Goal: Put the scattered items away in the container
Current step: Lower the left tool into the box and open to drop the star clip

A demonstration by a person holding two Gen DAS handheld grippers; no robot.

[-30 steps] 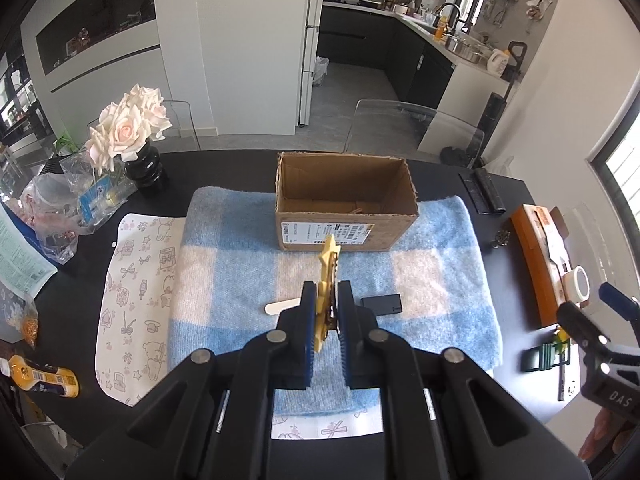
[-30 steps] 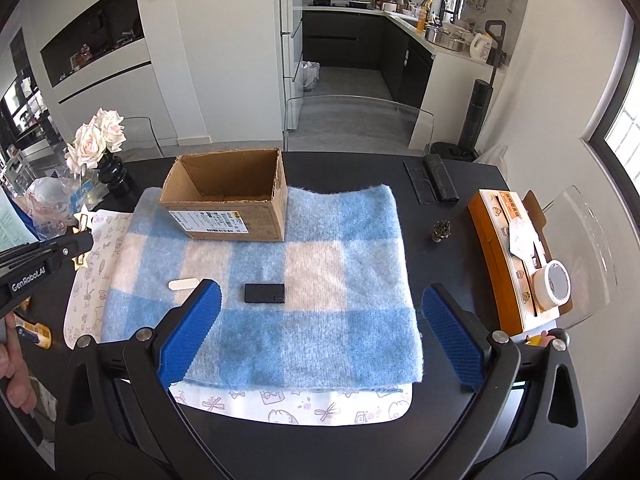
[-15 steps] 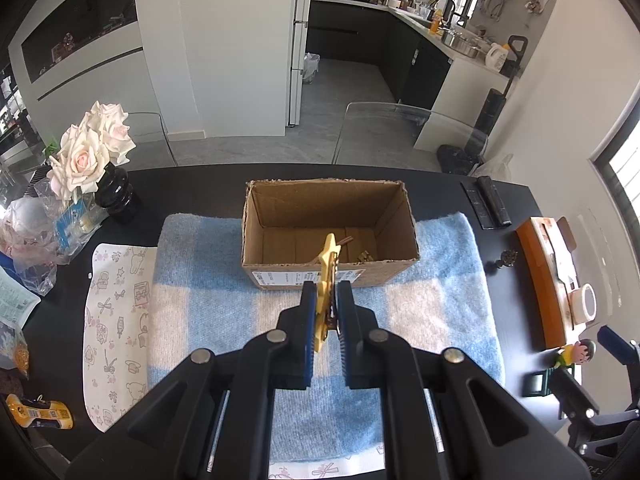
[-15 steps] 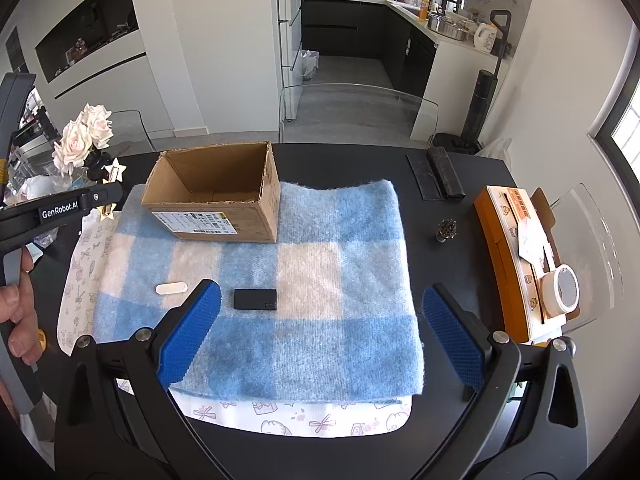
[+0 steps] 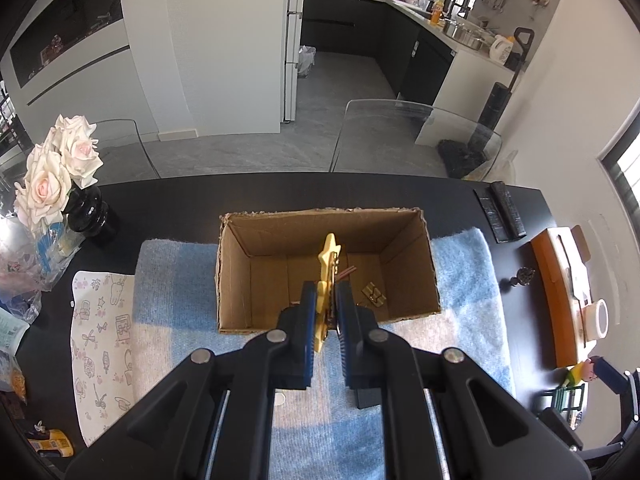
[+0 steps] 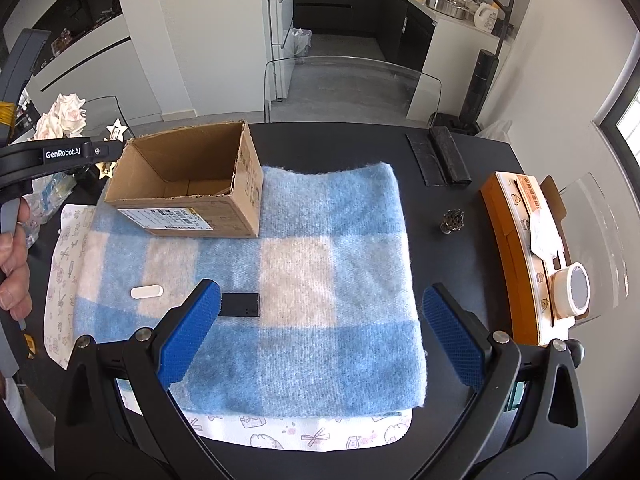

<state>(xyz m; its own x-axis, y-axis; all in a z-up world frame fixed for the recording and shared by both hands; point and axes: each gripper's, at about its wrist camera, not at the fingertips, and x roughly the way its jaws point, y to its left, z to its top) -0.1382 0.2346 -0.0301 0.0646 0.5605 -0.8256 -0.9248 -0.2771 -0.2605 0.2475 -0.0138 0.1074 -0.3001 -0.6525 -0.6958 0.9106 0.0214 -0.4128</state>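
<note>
My left gripper (image 5: 325,308) is shut on a yellow star-shaped item (image 5: 329,258) and holds it above the open cardboard box (image 5: 280,220). Small items (image 5: 374,294) lie on the box floor. In the right wrist view the box (image 6: 200,204) stands at the back left of the blue checked cloth (image 6: 332,272), and the left gripper (image 6: 102,150) with the star (image 6: 117,130) hangs at the box's left edge. My right gripper (image 6: 320,328) is open and empty above the cloth's front. A black rectangular item (image 6: 240,305) and a white oblong item (image 6: 147,291) lie on the cloth.
A vase of pale roses (image 5: 56,172) and plastic bags stand at the left. An orange box (image 6: 520,252) with a tape roll (image 6: 572,290), two black remotes (image 6: 440,156) and a small dark ornament (image 6: 452,220) are on the right of the black table (image 6: 452,280).
My left gripper has moved forward with the star, from above the cloth to over the box opening. My right gripper has stayed open and shifted only slightly.
</note>
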